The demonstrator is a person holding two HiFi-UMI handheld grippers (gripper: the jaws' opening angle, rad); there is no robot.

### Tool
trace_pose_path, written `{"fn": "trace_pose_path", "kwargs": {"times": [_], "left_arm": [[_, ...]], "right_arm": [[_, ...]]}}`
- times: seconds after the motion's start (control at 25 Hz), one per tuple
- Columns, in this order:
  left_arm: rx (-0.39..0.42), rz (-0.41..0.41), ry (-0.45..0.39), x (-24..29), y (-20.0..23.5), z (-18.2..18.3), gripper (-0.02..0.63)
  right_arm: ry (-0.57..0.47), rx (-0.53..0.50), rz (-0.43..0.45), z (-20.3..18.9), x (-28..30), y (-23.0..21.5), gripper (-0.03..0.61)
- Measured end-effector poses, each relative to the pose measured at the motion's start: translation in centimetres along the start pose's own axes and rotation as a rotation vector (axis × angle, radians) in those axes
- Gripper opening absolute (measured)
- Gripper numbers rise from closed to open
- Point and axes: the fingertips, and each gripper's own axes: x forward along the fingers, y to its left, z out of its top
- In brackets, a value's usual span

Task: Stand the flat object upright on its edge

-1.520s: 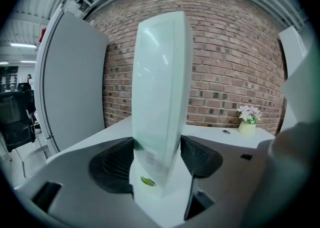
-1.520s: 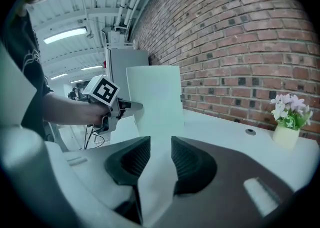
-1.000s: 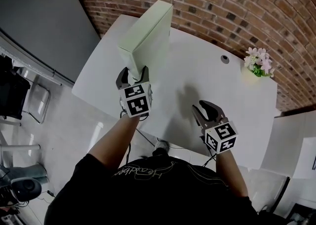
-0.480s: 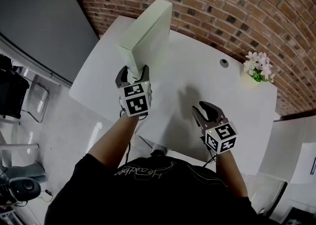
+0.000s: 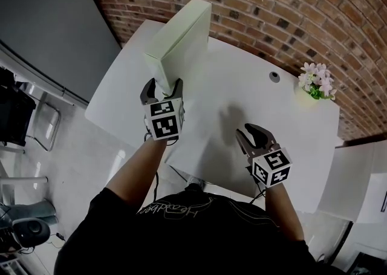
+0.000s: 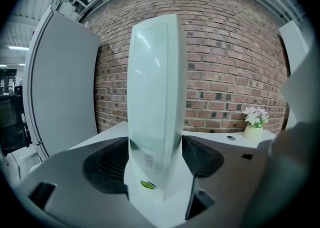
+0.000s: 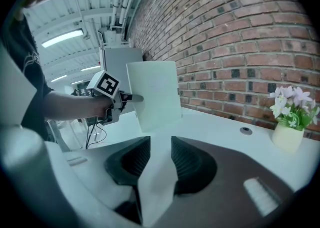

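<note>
Grippers first: found the left gripper (image 6: 152,158) clenched on the pale green flat box (image 6: 152,86), both dark ribbed pads pressed against its broad faces at the near lower corner. Saw that box rising upright between the jaws in the left gripper view, narrow edge toward the camera, a small round green sticker low on that edge. Noted from the head view the same box standing tall over the far left part of the white table (image 5: 254,101), with its top end toward the brick wall (image 5: 272,2). Could not tell whether its bottom edge rested on the tabletop or sat just above it. Found the right gripper (image 7: 155,158) released, jaws parted with only bare tabletop showing in the gap, nothing held. Placed it over the near right part of the table, well apart from the box. Spotted, further out, a small round hole (image 5: 275,76) in the tabletop toward the back. Marked, just beyond that at the far right corner, a little pot of pink and white flowers (image 5: 315,80) close to the wall.
</note>
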Motion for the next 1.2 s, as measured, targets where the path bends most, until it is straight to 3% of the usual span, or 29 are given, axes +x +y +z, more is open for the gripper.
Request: {"fn": "trace_pose_path", "kwargs": {"times": [0.4,0.72,0.8,0.88,1.0,1.2], "left_arm": [[0.010,-0.138,0.005,-1.9,-0.1,-0.2,0.345],[0.000,-0.281,0.079,-8.6,1.3,-1.4,0.344],[-0.018,-0.385,0.112,-11.5,0.9,-1.9,0.342],[-0.064,-0.528,0.135,-15.1,-0.4,-2.2,0.326],[-0.106,-0.732,0.133,-21.0,-2.7,-2.2,0.278],[-0.092,-1.014,0.122,-30.7,-4.3,-2.3,0.198]], "right_arm": [[-0.033,0.044,-0.039,0.4,-1.5,1.4,0.135],[-0.196,0.117,-0.005,3.8,-6.0,6.2,0.133],[-0.251,0.125,0.031,5.2,-7.4,8.4,0.130],[-0.310,0.150,0.067,6.7,-9.0,10.5,0.014],[-0.358,0.186,0.165,8.2,-11.0,14.7,0.005],[-0.350,0.200,0.328,7.6,-13.5,23.4,0.005]]}}
